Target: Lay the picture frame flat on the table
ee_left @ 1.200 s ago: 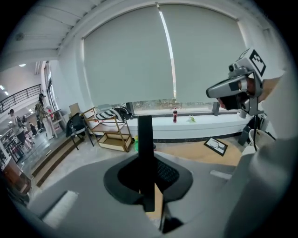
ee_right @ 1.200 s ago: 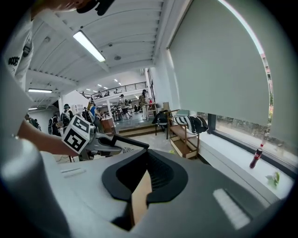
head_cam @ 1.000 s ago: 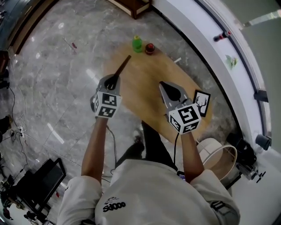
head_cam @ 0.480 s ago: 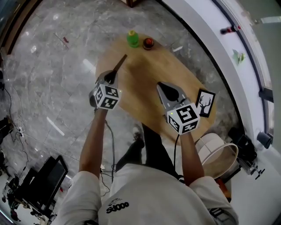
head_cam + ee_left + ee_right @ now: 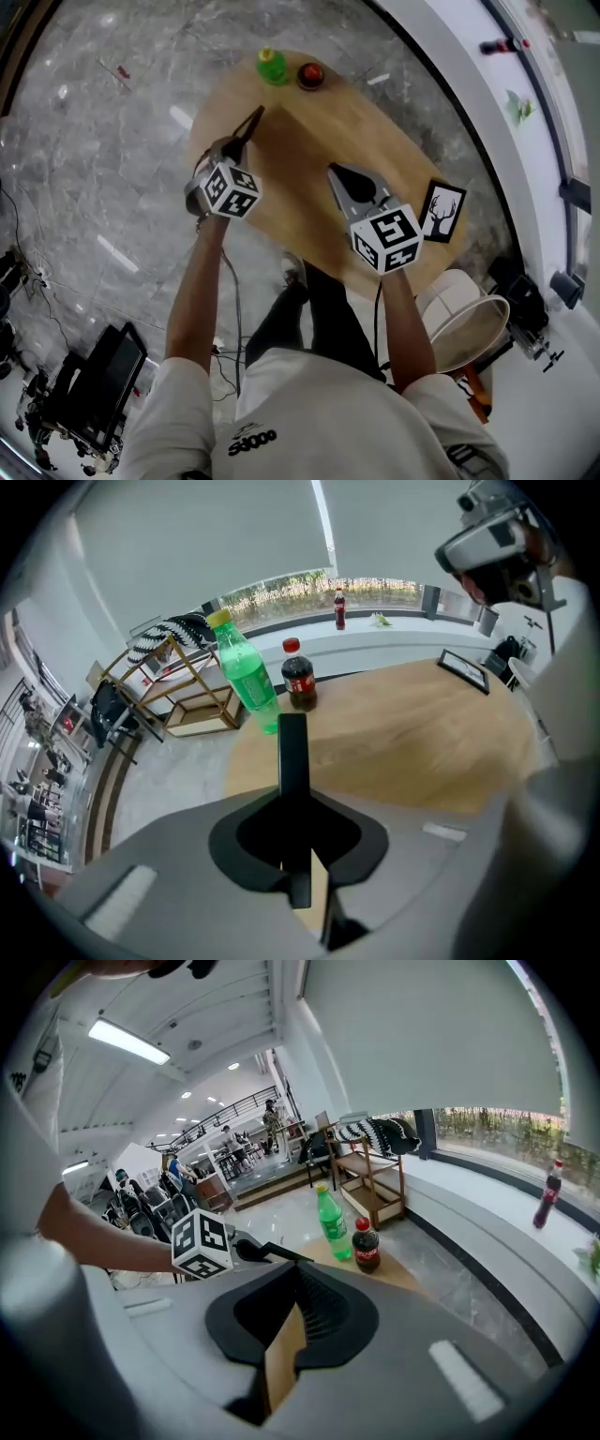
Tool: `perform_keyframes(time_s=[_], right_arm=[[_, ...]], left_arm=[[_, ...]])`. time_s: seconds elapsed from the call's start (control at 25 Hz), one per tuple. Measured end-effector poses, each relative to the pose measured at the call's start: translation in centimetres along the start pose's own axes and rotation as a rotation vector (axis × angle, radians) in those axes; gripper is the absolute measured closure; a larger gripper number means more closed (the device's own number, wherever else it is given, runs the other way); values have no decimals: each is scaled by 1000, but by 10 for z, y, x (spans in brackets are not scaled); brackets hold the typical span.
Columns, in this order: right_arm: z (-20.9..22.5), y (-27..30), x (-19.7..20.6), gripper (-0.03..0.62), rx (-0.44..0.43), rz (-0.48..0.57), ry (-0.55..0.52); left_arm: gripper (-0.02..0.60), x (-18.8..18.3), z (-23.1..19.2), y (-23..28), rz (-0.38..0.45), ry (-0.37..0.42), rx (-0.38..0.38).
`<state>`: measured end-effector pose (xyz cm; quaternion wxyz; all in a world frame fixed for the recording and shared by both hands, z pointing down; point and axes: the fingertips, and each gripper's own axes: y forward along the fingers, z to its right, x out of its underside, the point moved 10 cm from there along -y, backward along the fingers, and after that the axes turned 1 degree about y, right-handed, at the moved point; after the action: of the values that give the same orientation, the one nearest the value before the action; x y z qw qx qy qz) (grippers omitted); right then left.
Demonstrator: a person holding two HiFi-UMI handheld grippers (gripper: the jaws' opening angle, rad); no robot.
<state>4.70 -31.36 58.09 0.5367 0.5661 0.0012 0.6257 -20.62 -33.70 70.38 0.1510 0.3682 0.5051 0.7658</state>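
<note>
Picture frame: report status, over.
Left gripper, right gripper shut, empty. Picture frame at table's right edge, untouched; flat or propped, cannot tell. Green bottle, cola bottle at far end, clear of it.

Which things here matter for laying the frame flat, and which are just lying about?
For the job:
picture frame
wooden table

Lying about:
green bottle
cola bottle
bottle on the window ledge
</note>
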Motion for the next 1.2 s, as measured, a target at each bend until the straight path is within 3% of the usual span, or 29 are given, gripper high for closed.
perform_keyframes(time_s=[0.36, 0.8, 1.2], right_arm=[[16, 8, 19, 591, 13, -33, 56], [27, 8, 35, 591, 49, -49, 110], [30, 1, 46, 591, 69, -42, 150]], left_arm=[[554, -10, 7, 24, -15, 39, -24], [525, -28, 31, 43, -13, 126, 7], [472, -25, 50, 50, -16, 113, 46]])
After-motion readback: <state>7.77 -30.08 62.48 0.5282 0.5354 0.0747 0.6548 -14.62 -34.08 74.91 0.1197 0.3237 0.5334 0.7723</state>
